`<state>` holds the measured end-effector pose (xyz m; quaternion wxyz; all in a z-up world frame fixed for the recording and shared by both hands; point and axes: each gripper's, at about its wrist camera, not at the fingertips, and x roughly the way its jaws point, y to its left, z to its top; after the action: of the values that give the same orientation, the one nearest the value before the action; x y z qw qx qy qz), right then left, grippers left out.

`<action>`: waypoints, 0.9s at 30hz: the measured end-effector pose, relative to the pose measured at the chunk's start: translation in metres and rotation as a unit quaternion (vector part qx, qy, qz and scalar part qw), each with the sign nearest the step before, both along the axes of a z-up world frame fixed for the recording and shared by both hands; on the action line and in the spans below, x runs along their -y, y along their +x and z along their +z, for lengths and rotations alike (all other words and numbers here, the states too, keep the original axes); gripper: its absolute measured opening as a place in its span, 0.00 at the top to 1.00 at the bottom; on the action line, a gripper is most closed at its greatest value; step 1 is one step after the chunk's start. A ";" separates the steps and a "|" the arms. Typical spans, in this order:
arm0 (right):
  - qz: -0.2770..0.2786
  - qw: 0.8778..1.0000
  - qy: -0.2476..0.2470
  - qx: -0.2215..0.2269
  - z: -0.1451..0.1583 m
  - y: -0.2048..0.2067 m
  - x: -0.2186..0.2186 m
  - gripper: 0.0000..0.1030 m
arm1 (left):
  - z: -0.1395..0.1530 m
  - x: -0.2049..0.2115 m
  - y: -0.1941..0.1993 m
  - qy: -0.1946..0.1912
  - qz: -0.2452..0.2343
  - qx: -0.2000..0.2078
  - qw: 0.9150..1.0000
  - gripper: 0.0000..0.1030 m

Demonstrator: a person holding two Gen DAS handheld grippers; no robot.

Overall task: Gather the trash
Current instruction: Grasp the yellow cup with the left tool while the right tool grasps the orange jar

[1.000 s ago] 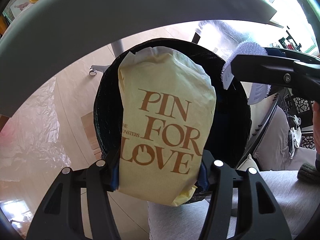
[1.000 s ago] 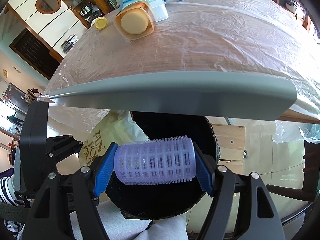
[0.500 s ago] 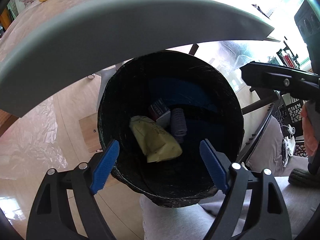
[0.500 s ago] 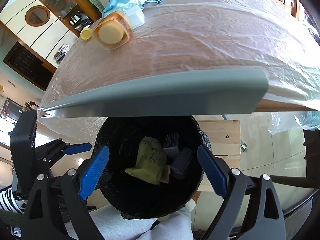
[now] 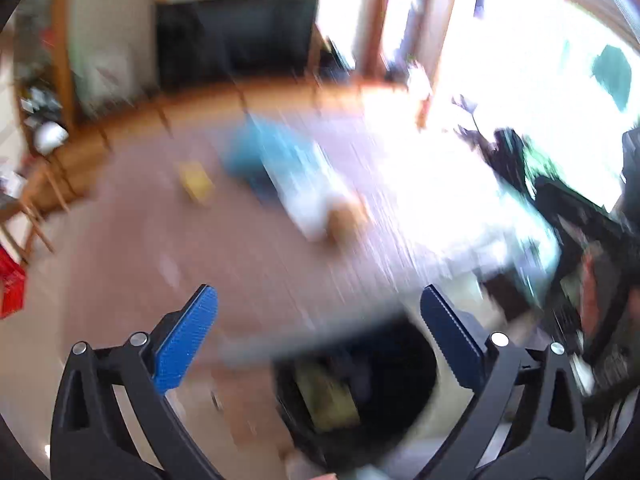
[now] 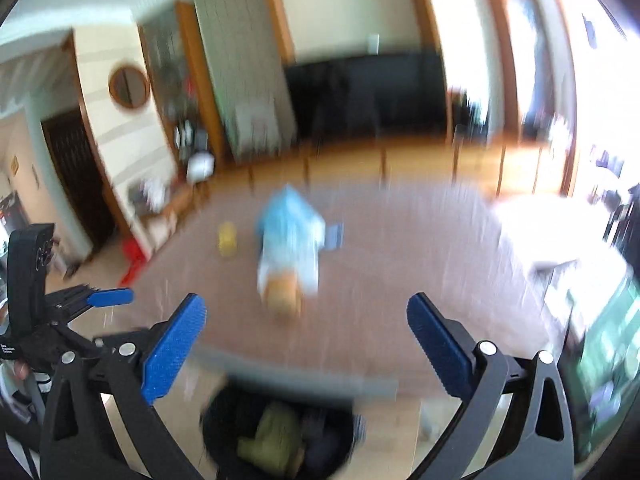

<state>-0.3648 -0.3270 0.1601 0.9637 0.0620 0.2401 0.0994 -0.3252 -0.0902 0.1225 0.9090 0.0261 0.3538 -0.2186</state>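
Both views are motion-blurred. My left gripper (image 5: 318, 330) is open and empty above the table edge. My right gripper (image 6: 306, 332) is open and empty too. The black bin (image 5: 396, 384) sits below the table edge, with the yellow paper bag (image 5: 328, 400) inside; it also shows in the right wrist view (image 6: 216, 428) with the bag (image 6: 268, 436). On the table lie a blue cloth-like item (image 6: 288, 220) on a white box, an orange-lidded container (image 6: 284, 296) and a yellow cap (image 6: 227, 238). The left gripper also shows at the left of the right wrist view (image 6: 108, 298).
The wood table (image 6: 400, 260) is covered in clear plastic, with a grey edge strip (image 6: 304, 380). A small grey-blue item (image 6: 334, 236) lies beside the blue cloth. Chairs and a dark cabinet (image 6: 368, 92) stand behind the table. Bright windows are at the right.
Both grippers let go over the bin: the yellow bag and the purple hair roller dropped in. Both then swung up from the bin toward the tabletop.
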 end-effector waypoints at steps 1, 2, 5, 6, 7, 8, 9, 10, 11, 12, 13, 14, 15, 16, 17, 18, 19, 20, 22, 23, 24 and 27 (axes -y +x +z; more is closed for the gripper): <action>-0.011 1.000 -0.006 0.015 0.005 0.002 -0.003 0.04 | 0.009 -0.006 0.007 -0.006 0.023 0.024 0.999 0.01; -0.025 0.999 -0.013 0.019 0.008 0.009 -0.009 0.04 | 0.015 -0.012 0.020 -0.012 0.052 0.044 0.998 0.01; -0.014 0.999 0.001 -0.047 -0.003 0.042 -0.017 0.04 | 0.013 -0.019 0.059 0.005 0.057 0.027 0.998 0.02; -0.006 0.998 0.007 -0.062 -0.008 0.051 -0.021 0.04 | 0.011 -0.019 0.068 0.018 0.052 0.022 0.998 0.02; 0.001 0.996 0.010 -0.084 -0.017 0.061 -0.027 0.04 | 0.007 -0.018 0.078 0.038 0.050 0.017 0.998 0.02; 0.006 0.995 0.012 -0.099 -0.023 0.067 -0.031 0.04 | 0.001 -0.016 0.091 0.067 0.038 0.012 0.997 0.02; 0.011 0.993 0.013 -0.118 -0.032 0.076 -0.036 0.04 | -0.003 -0.013 0.100 0.089 0.028 0.012 0.996 0.02; 0.012 0.991 0.013 -0.132 -0.040 0.083 -0.041 0.04 | -0.007 -0.014 0.105 0.107 0.025 0.009 0.994 0.02; 0.011 0.990 0.011 -0.144 -0.047 0.088 -0.046 0.04 | -0.014 -0.013 0.117 0.129 0.020 -0.004 0.991 0.02; 0.012 0.988 0.011 -0.154 -0.052 0.093 -0.050 0.04 | -0.019 -0.016 0.124 0.136 0.014 -0.017 0.990 0.02; 0.013 0.987 0.013 -0.161 -0.056 0.094 -0.052 0.04 | -0.024 -0.020 0.132 0.138 0.007 -0.030 0.990 0.02; 0.013 0.985 0.016 -0.171 -0.061 0.101 -0.056 0.04 | -0.031 -0.023 0.144 0.136 -0.001 -0.046 0.990 0.02; 0.013 0.984 0.017 -0.176 -0.066 0.102 -0.059 0.04 | -0.039 -0.027 0.149 0.135 -0.006 -0.057 0.989 0.02; 0.009 0.983 0.017 -0.182 -0.070 0.106 -0.062 0.05 | -0.045 -0.027 0.155 0.134 -0.011 -0.068 0.989 0.02; 0.007 0.982 0.016 -0.186 -0.073 0.109 -0.063 0.05 | -0.050 -0.029 0.163 0.132 -0.016 -0.076 0.988 0.02; 0.005 0.981 0.015 -0.193 -0.077 0.114 -0.066 0.07 | -0.055 -0.030 0.171 0.127 -0.024 -0.088 0.988 0.02; 0.004 0.980 0.016 -0.199 -0.081 0.118 -0.068 0.09 | -0.058 -0.032 0.177 0.123 -0.030 -0.097 0.987 0.02; 0.004 0.979 0.017 -0.204 -0.084 0.121 -0.070 0.10 | -0.061 -0.033 0.184 0.121 -0.035 -0.104 0.986 0.02; 0.000 0.977 0.016 -0.214 -0.092 0.128 -0.073 0.11 | -0.071 -0.035 0.201 0.119 -0.047 -0.120 0.984 0.02; 0.000 0.976 0.016 -0.218 -0.095 0.132 -0.075 0.11 | -0.073 -0.035 0.206 0.118 -0.052 -0.123 0.984 0.02; -0.003 0.975 0.014 -0.220 -0.097 0.133 -0.076 0.13 | -0.075 -0.034 0.211 0.119 -0.059 -0.124 0.983 0.02; -0.010 0.974 0.013 -0.228 -0.103 0.140 -0.078 0.17 | -0.079 -0.031 0.221 0.124 -0.078 -0.129 0.981 0.06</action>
<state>-0.2248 -0.2492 0.0566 0.8837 0.0979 0.4512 0.0765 -0.1037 -0.0590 0.0436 0.8257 0.1377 0.4891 -0.2450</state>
